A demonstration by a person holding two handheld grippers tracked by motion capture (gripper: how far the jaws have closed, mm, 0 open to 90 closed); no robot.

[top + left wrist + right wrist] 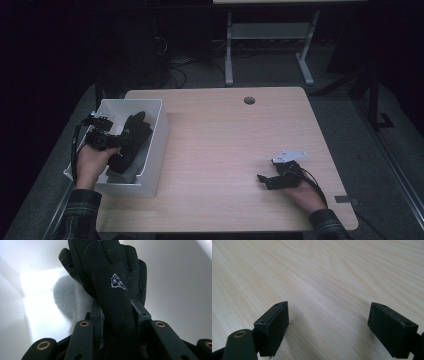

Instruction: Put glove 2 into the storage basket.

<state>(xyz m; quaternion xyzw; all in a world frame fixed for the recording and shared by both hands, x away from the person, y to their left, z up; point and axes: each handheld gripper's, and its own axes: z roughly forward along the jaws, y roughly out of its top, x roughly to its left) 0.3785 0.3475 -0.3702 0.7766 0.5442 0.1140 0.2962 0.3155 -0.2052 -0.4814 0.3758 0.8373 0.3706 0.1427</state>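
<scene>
Left hand-held gripper (117,315): I have it closed on the wrist end of the black glove (110,277), pads pressing the cuff from both sides, the glove's fingers pointing away from me.
Glove position: hanging inside the white bin (155,145) at the left edge of the worktop (230,140); from above I see the left hand-held gripper (107,140) over the bin's middle with the glove (132,135) draped across it.
Under the glove: a pale grey fuzzy thing (66,298) lies on the bin floor; I cannot tell what it is.
Right hand-held gripper (328,320): jaws wide apart, nothing between them, resting on bare wood well apart from the bin; from above it sits near the front right (280,177).
Risk, grip: I judge the soft cuff could slide out, since the fabric is pinched narrow.
Risk, bin wall: the dangling fingers could catch on the rim and leave the glove half out.
Risk, bin: it overhangs the worktop's edge, so a hard push might tip it.
</scene>
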